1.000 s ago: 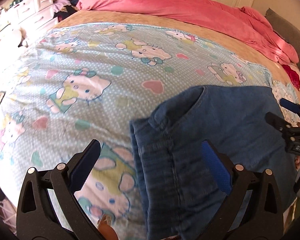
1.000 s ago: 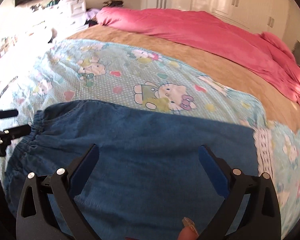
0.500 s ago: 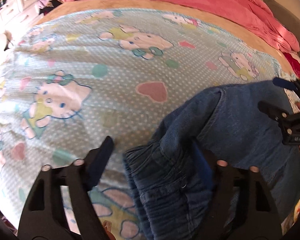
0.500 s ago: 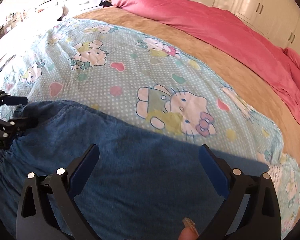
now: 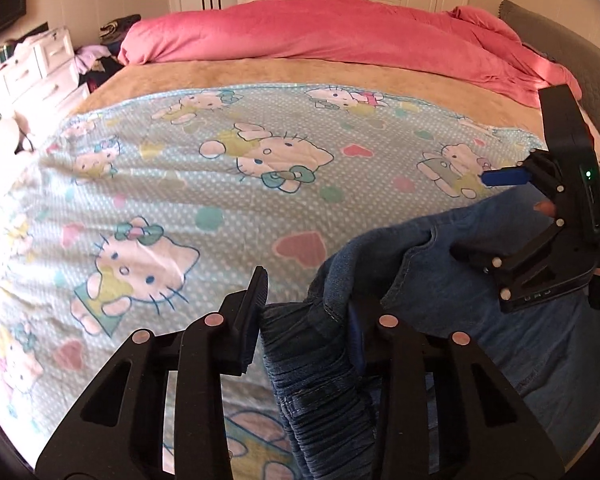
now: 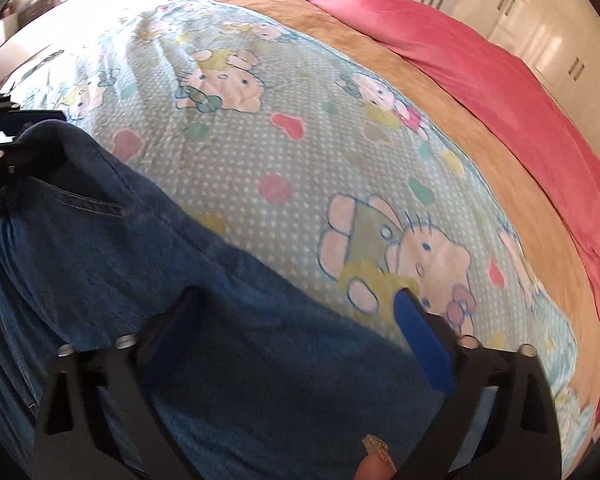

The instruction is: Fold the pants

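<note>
Left wrist view: my left hand-held gripper point(image 5: 306, 312) sits at lower centre, clamped on the gathered elastic waistband of the pants point(image 5: 440, 320), which bunch up between its fingers.
Right wrist view: my right hand-held gripper point(image 6: 296, 336) is at lower centre with its fingers spread wide; they straddle the denim without pinching it.
Pants: blue denim, lying on the cartoon-cat sheet point(image 5: 220, 184) along the lower edge of the bed, waistband corner lifted at lower left of the right wrist view.
Other bedding: a pink duvet point(image 5: 340, 32) is heaped across the top of the frame, well apart from the pants.
Step in hand: I judge this the start of a fold, one end gripped, the other not yet.
Next move: probably closing my right fingers on the fabric, then carrying both holds over together so the layers land square.
</note>
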`<state>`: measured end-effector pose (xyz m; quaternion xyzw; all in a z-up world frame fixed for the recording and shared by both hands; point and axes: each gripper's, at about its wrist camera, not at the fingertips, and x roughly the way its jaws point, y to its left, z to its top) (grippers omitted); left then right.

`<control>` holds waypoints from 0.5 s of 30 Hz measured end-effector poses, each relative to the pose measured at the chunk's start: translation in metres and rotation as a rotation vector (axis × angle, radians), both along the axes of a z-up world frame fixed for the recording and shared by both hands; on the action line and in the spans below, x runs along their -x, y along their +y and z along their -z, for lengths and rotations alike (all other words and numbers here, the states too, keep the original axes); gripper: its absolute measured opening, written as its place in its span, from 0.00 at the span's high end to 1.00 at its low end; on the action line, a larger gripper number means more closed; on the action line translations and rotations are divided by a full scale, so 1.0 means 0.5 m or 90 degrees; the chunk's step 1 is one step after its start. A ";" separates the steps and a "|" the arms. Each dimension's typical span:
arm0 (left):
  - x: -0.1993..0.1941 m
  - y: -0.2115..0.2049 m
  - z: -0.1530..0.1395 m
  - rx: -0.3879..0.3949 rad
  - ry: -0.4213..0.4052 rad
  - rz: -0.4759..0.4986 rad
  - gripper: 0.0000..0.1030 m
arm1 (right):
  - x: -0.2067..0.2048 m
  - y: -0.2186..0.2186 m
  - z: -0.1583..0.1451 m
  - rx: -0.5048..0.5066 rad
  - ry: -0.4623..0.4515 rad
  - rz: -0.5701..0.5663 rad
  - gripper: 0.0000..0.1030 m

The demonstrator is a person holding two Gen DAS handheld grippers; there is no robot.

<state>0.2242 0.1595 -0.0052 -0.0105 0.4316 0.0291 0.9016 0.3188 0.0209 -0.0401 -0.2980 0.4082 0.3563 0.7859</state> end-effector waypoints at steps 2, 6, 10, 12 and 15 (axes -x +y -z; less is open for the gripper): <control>-0.002 0.002 0.010 -0.006 0.008 -0.001 0.74 | 0.003 0.011 0.000 -0.021 0.025 -0.021 0.69; -0.004 0.020 0.024 0.013 0.020 -0.007 0.73 | 0.035 0.028 -0.007 -0.016 0.007 -0.046 0.92; 0.005 0.020 0.014 0.018 -0.001 -0.004 0.73 | 0.048 -0.001 -0.049 -0.074 -0.007 -0.026 0.95; 0.014 0.016 0.003 0.018 -0.018 0.003 0.73 | 0.061 -0.027 -0.082 -0.114 -0.010 -0.015 0.95; 0.033 0.008 -0.017 0.024 -0.041 0.016 0.73 | 0.102 -0.058 -0.119 -0.145 -0.030 -0.009 0.95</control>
